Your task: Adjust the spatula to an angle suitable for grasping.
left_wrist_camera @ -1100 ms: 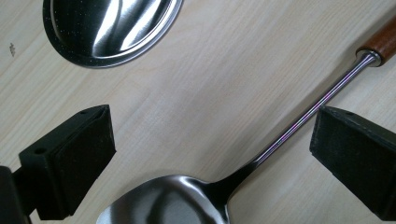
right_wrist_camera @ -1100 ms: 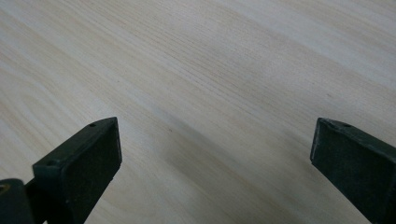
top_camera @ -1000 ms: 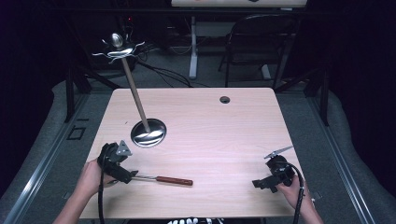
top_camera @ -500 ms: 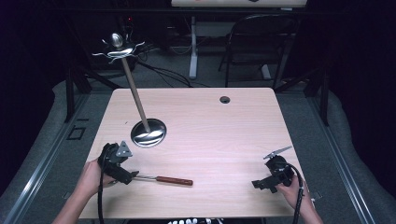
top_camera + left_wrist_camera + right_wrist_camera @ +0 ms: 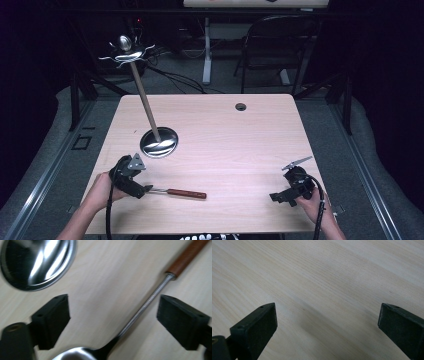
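No text, label or number is readable

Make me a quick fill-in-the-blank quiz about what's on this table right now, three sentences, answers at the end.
1. The spoon lying near the left tool has a handle made of ____.
2. The tall stand rises from a round, shiny ____ base.
3. The jaws of the right tool are ____, with bare table between them.

Missing words: wood; metal; open
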